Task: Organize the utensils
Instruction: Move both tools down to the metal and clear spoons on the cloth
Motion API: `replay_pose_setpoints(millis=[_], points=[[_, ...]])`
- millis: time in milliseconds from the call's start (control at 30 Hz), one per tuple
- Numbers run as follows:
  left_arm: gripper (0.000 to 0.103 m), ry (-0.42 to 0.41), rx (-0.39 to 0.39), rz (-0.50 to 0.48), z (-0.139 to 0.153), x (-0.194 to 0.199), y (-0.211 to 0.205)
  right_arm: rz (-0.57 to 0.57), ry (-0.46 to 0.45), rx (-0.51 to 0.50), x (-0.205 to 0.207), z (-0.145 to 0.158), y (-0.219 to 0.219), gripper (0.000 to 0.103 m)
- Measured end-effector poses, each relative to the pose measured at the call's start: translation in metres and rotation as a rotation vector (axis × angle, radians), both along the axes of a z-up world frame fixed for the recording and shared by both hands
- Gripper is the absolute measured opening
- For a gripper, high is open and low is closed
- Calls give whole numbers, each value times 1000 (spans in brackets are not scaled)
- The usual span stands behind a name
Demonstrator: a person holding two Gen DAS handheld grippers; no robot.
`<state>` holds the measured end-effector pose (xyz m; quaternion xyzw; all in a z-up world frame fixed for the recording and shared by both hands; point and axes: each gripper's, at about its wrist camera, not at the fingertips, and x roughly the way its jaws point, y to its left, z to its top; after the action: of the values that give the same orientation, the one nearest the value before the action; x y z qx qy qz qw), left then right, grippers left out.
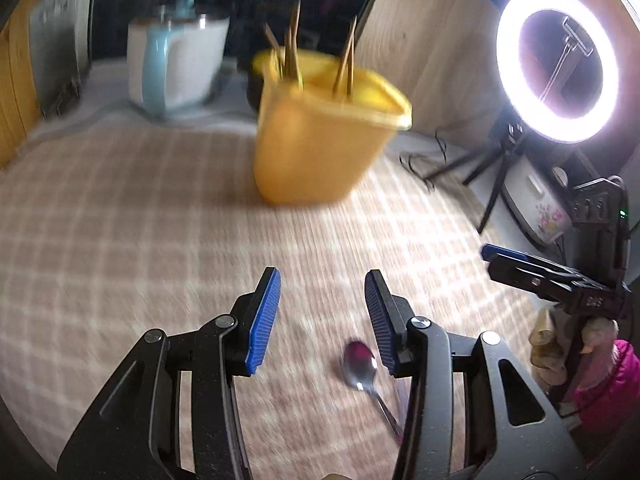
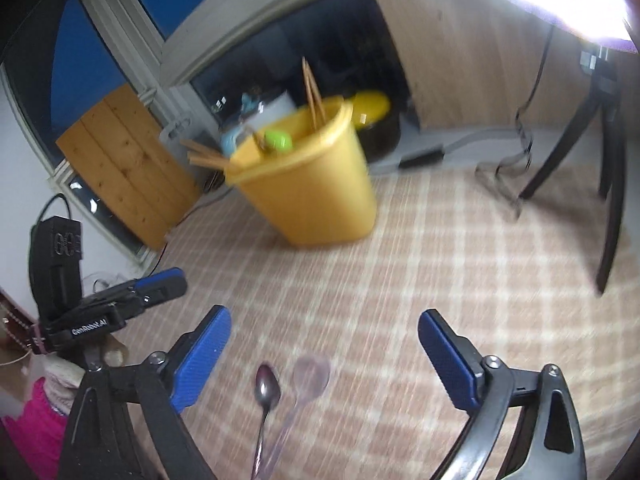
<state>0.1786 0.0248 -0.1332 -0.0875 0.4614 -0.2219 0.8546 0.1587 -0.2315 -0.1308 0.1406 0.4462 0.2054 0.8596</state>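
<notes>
Checked tablecloth [image 2: 400, 280]: chopsticks [image 2: 314, 92] already in yellow bin [image 2: 316, 196]; metal spoon [image 2: 267, 390], clear spoon [image 2: 310, 376] unsorted; left gripper [image 1: 322, 320], right gripper [image 2: 324, 360] open, empty.

I see a worktop [image 2: 420, 280] covered with a checked cloth in beige and white. A yellow container [image 2: 312, 196] stands on it toward the far edge, with wooden chopsticks [image 2: 312, 92] sticking out of it. Near the front edge lie a metal spoon [image 2: 267, 390] and a clear plastic spoon [image 2: 310, 378], just beside each other, bowls pointing to the far edge. At the far left a white and blue kettle [image 1: 176, 64] stands. At the right edge a ring light [image 1: 558, 64] stands on a tripod, and a black cable [image 1: 420, 160] lies near its legs.
</notes>
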Motion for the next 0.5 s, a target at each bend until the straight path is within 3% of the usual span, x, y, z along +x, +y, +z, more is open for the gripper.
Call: replay_pose_setpoints(millis=[133,333,500], points=[[44,79,-36,-23,-25,-11,-6,28,70,26,1,-22,3,79],[44,128,-38,-55,-43,-23,-19,50,153,63,7,-49,5,64],[44,146,-15,-82,-53,-25,-30,74,181,58,11,-60,10,58]])
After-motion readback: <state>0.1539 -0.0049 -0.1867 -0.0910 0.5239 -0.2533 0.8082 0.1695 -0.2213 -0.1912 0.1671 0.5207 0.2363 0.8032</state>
